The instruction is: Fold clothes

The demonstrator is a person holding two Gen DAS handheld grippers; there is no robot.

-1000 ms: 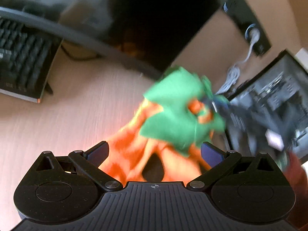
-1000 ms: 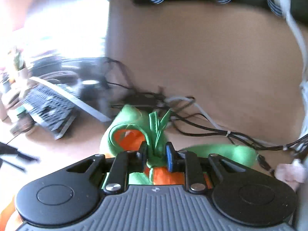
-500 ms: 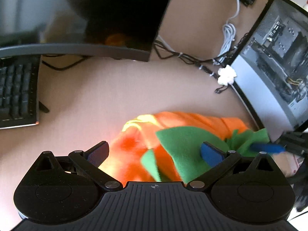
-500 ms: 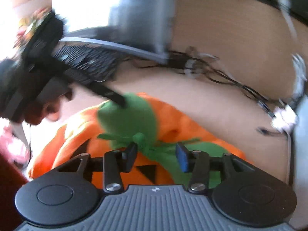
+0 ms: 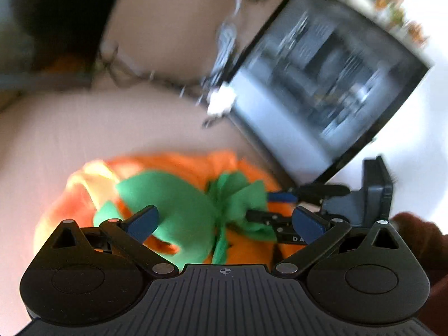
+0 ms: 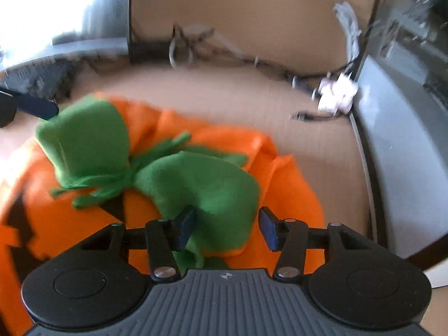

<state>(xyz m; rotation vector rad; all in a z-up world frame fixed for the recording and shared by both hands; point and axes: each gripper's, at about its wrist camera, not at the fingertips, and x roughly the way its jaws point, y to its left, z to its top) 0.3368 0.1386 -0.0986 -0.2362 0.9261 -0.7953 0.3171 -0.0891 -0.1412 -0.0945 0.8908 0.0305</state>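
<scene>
Pale wood desk [image 6: 322, 151] carries an orange pumpkin costume [image 6: 218, 140] with green leaf flaps, lying in a heap toward the desk's near edge.

From the right wrist view, the right gripper [image 6: 226, 225] has its blue-padded fingers [image 6: 268, 227] apart, with nothing clamped; a green flap [image 6: 201, 184] bulges up between them, and whether the left pad touches it cannot be told. A second green flap [image 6: 84, 140] lies further left, joined to the first by a fringe of green strips, above black face cut-outs on the orange cloth.

In the left wrist view, the left gripper [image 5: 225, 219] also stands wide apart over the costume [image 5: 173, 165], holding nothing. The right gripper [image 5: 268, 204] reaches in from the right side, its tips at the green fringe [image 5: 235, 193].

Along the desk's right edge stands a glass-sided computer case [image 5: 330, 78]. A tangle of cables [image 6: 252, 61] runs along the far edge, and a monitor [image 6: 64, 14] rises at the far left corner.
</scene>
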